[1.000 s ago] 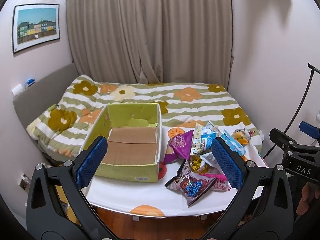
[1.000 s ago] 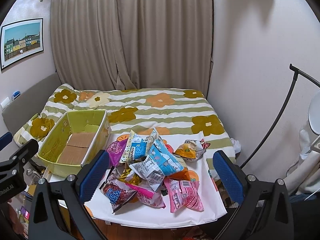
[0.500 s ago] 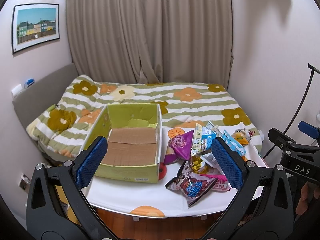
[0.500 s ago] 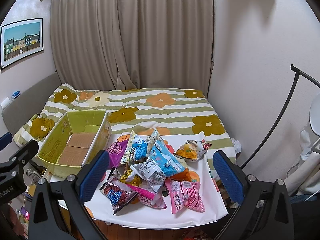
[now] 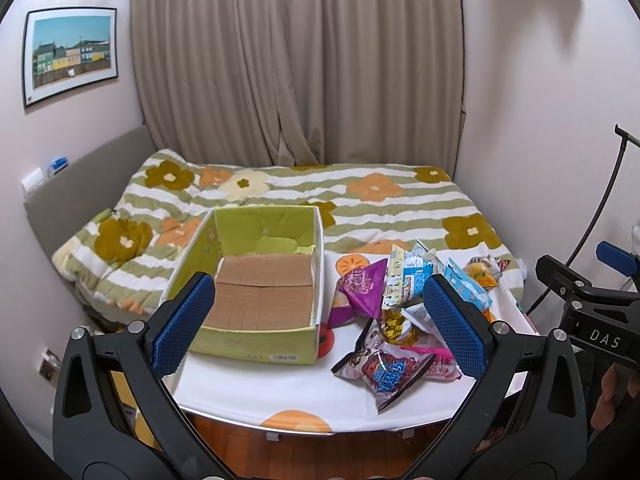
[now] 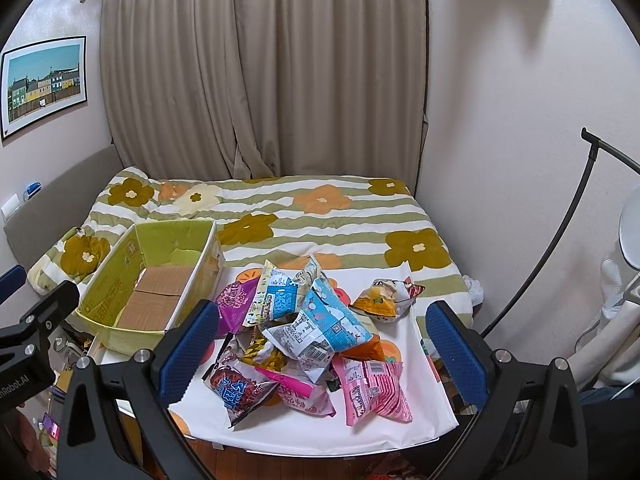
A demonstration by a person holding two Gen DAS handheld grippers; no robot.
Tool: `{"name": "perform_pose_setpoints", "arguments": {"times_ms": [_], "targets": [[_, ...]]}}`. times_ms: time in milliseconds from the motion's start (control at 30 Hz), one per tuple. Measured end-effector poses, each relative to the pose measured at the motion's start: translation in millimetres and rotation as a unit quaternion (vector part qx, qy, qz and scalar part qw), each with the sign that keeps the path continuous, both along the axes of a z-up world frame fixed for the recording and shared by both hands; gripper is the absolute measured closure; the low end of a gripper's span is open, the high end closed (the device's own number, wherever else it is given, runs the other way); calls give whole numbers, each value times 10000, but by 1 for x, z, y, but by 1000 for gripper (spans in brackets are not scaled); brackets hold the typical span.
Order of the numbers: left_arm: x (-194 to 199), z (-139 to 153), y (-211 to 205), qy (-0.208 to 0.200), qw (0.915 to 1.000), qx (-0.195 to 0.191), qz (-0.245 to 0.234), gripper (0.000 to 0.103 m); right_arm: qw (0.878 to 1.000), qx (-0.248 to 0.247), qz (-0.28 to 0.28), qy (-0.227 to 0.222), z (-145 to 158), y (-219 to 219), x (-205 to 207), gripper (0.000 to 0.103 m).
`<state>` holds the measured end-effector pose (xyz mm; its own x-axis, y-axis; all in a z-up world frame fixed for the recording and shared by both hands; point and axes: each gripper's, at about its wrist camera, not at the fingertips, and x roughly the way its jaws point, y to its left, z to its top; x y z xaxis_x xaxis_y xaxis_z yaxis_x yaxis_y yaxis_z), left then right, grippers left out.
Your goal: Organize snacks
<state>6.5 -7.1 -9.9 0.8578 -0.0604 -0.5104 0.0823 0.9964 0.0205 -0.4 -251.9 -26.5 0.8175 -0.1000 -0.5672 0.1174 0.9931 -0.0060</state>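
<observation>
A green cardboard box (image 5: pixel 256 344) with a bare brown bottom stands on the left of a white table (image 5: pixel 280 392). Right of it lies a pile of snack bags (image 5: pixel 396 312). In the right wrist view the box (image 6: pixel 120 296) is at the left and the pile (image 6: pixel 312 328) fills the middle, with a blue-white bag (image 6: pixel 320 324) on top, a pink bag (image 6: pixel 372 388) at the front and an orange bag (image 6: pixel 380 300) apart at the right. My left gripper (image 5: pixel 320 328) hangs open before the table. My right gripper (image 6: pixel 320 344) is open too, holding nothing.
Behind the table is a bed with a flowered striped quilt (image 6: pixel 320 208), then beige curtains (image 6: pixel 260 80). A wall is close on the right, with a black stand arm (image 6: pixel 560 240) beside it. The right gripper's body (image 5: pixel 592 312) shows at the left view's right edge.
Both grippers have eased slightly toward the table; the snacks and box have not moved and both grippers stay open.
</observation>
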Motion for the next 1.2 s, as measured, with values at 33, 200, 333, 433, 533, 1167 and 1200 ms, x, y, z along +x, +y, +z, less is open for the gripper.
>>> {"name": "perform_pose_setpoints", "arguments": {"times_ms": [33, 200, 333, 433, 533, 1167, 1200], "targets": [[0, 0, 0, 1, 10000, -3, -2, 0, 10000, -1, 0, -1, 0, 0, 0, 0], [0, 0, 0, 6, 10000, -1, -6, 0, 10000, 3, 0, 2, 0, 0, 0, 0], [0, -1, 0, 7, 10000, 1, -12, 0, 10000, 4, -1, -2, 0, 0, 0, 0], [0, -1, 0, 6, 10000, -6, -13, 0, 10000, 4, -2, -3, 0, -1, 0, 0], [0, -1, 0, 10, 10000, 2, -9, 0, 10000, 7, 0, -2, 0, -1, 0, 0], [48, -79, 9, 1433, 9876, -441, -461, 0, 9974, 299, -297, 591, -42, -9, 12, 0], [54, -90, 6, 1571, 9855, -444, -468, 0, 9971, 335, -288, 617, -47, -12, 13, 0]]}}
